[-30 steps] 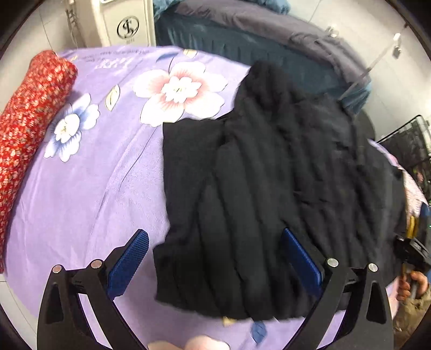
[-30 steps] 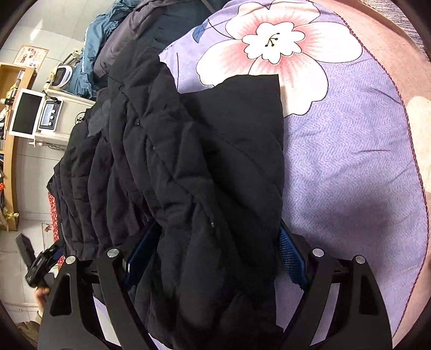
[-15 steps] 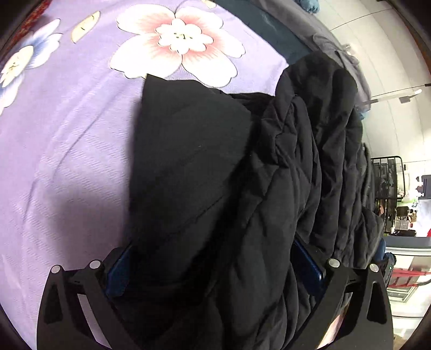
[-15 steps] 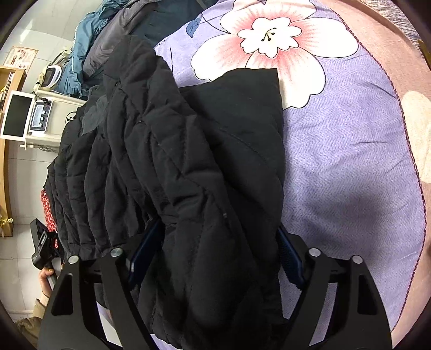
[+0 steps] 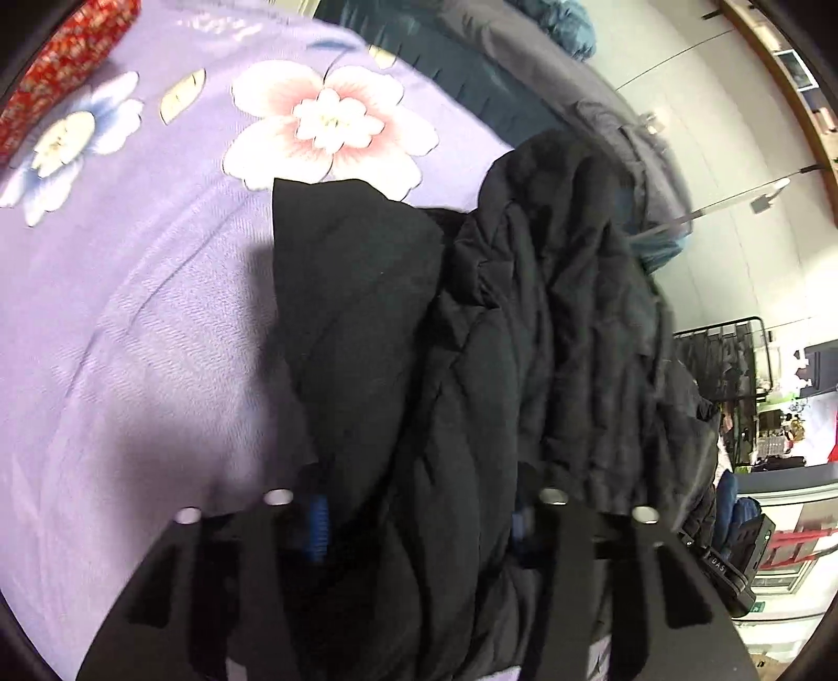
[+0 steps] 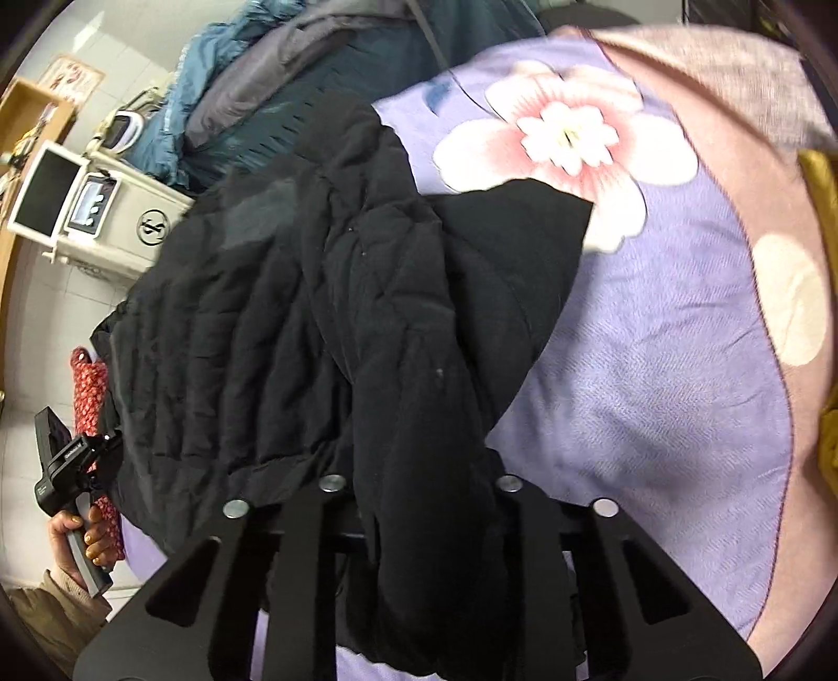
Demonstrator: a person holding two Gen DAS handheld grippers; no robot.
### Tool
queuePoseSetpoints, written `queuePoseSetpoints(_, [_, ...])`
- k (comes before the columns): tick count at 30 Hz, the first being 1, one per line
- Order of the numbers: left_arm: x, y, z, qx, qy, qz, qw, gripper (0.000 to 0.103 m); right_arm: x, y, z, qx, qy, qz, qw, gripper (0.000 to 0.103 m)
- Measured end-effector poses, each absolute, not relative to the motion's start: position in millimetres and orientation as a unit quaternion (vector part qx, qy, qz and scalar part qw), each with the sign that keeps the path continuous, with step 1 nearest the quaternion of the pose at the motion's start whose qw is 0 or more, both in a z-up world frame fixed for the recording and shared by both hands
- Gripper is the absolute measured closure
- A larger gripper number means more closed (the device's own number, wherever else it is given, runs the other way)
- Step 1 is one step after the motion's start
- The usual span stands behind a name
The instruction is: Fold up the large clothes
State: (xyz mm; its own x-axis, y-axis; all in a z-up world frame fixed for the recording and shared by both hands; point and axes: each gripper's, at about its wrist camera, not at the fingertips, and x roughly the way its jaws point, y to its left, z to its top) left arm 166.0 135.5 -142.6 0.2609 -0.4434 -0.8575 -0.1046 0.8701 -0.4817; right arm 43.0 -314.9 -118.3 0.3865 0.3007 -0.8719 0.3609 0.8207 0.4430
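Observation:
A black quilted jacket (image 5: pixel 471 325) lies bunched on a purple flowered bedspread (image 5: pixel 120 314). My left gripper (image 5: pixel 419 524) is shut on a thick fold of the jacket's near edge, with the blue pads mostly hidden by fabric. In the right wrist view the same jacket (image 6: pixel 335 314) is lifted off the bedspread (image 6: pixel 654 366) and drapes over my right gripper (image 6: pixel 414 503), which is shut on its edge. A flat black sleeve panel (image 6: pixel 518 235) sticks out toward the pink flower.
A red patterned roll (image 5: pixel 63 47) lies at the bed's far left. Dark blue and grey bedding (image 5: pixel 524 78) is piled behind. A white machine (image 6: pixel 120 220) and a wire rack (image 5: pixel 733 356) stand beside the bed. The left gripper's handle (image 6: pixel 63 471) shows in a hand.
Both grippers have closed on the jacket's near edge and lifted it. The jacket has bunched up and risen off the bedspread.

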Motion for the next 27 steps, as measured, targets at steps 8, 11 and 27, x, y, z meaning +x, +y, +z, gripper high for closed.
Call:
queuePoseSetpoints(8, [132.7, 96.9, -58.7, -0.186, 0.541, -0.170, 0.802, 0.077, 23.0, -296.0, -35.5, 0.271, 0.488, 0.026, 0.829, 0.088])
queuePoseSetpoints(11, [126.1, 71.4, -19.8, -0.152, 0.517, -0.201, 0.818, 0.079, 12.8, -296.7, 0.5, 0.243, 0.467, 0.032, 0.849, 0.089])
queuePoseSetpoints(27, [85.8, -250.1, 164.4, -0.065, 0.342, -0.533, 0.771, 0.080, -218.6, -494.3, 201.5, 0.217, 0.235, -0.180, 0.930, 0.090])
